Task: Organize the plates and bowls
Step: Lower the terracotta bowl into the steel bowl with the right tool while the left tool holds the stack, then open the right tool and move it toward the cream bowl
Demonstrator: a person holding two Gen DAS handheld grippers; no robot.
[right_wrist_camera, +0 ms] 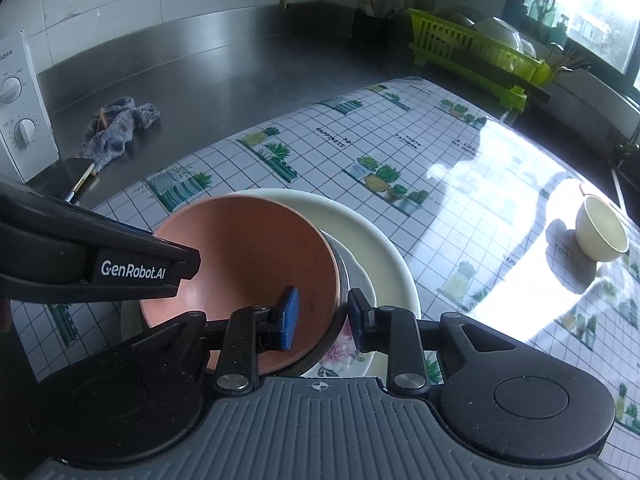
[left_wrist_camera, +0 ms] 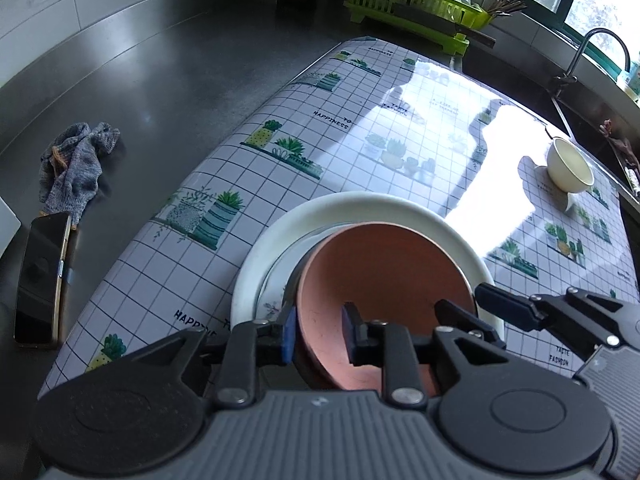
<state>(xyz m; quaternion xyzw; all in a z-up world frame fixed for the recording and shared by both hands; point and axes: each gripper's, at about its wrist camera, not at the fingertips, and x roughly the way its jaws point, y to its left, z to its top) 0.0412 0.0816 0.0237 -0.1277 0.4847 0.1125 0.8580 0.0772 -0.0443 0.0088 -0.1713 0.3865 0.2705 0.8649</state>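
Bowls: two; one terracotta-coloured bowl [left_wrist_camera: 380, 280] [right_wrist_camera: 248, 272] and one cream bowl [left_wrist_camera: 570, 166] [right_wrist_camera: 602, 230].
Plates: two at least in one stack; a large white plate [left_wrist_camera: 360, 208] [right_wrist_camera: 372, 232] and a smaller floral plate [right_wrist_camera: 344, 352] [left_wrist_camera: 272, 296] on it.
Grippers: two; the left gripper [left_wrist_camera: 320, 334] and the right gripper [right_wrist_camera: 322, 320].
Patterned mats on the table: one tablecloth [left_wrist_camera: 280, 152] [right_wrist_camera: 400, 140].
Dish racks: one green dish rack [left_wrist_camera: 412, 4] [right_wrist_camera: 476, 48], its contents too small to count.
Cloths: one grey rag [left_wrist_camera: 76, 164] [right_wrist_camera: 120, 128].
Phones: one phone [left_wrist_camera: 40, 280].
Microwaves: one microwave [right_wrist_camera: 20, 112].
Faucets: one faucet [left_wrist_camera: 592, 52].
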